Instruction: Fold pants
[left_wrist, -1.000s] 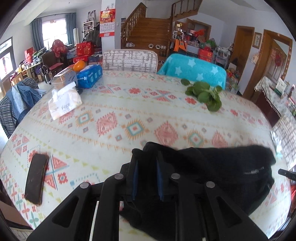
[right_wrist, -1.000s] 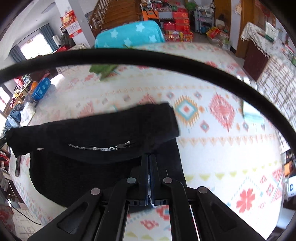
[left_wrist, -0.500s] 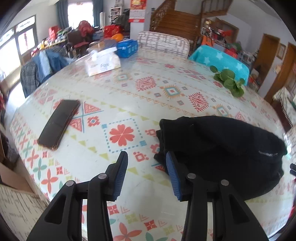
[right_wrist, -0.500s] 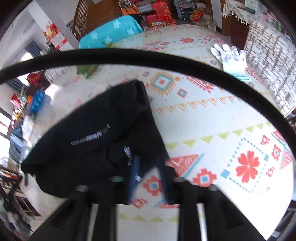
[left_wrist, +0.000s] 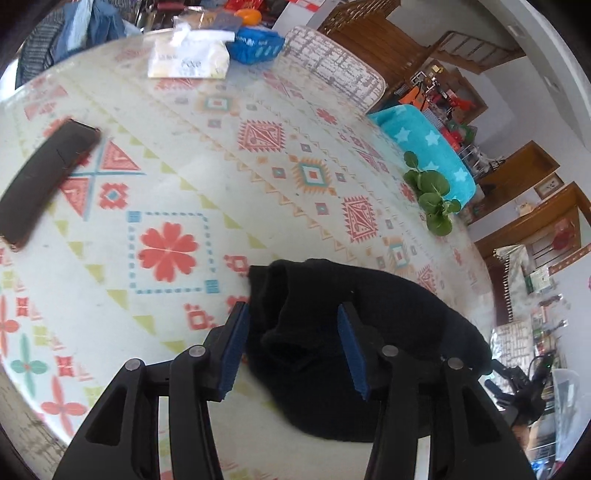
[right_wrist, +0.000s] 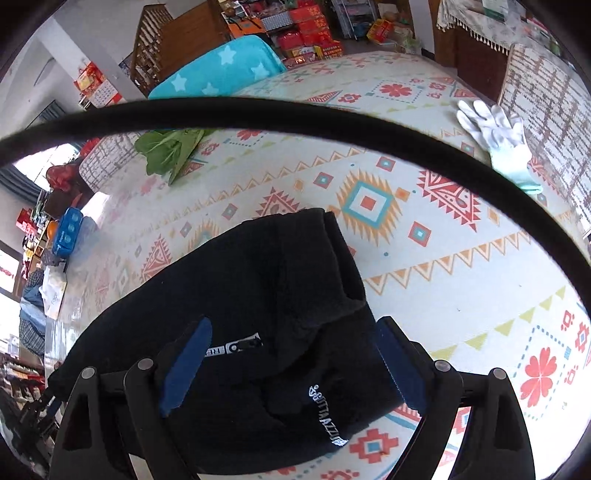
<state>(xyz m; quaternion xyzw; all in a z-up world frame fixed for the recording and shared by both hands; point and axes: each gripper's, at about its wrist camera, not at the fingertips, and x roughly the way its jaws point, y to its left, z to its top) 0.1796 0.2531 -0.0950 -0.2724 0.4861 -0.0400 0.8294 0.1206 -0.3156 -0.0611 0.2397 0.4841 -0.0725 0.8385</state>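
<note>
Pants (left_wrist: 354, 332) folded on table (left_wrist: 221, 147), between spread fingers of each hand-held gripper (right_wrist: 291, 354)

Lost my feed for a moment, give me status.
Left gripper open, right gripper open. Black pants folded, lying on table. Nothing in the way.

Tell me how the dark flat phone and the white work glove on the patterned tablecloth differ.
The dark flat phone is a rigid, slim black slab; the white work glove is soft fabric with fingers spread.
The phone shows only in the left wrist view, at the table's left side; the glove shows only in the right wrist view, near the far right edge.
The phone is one colour; the glove has a pale teal cuff.
Both lie flat on the tablecloth, apart from the folded black pants.
</note>
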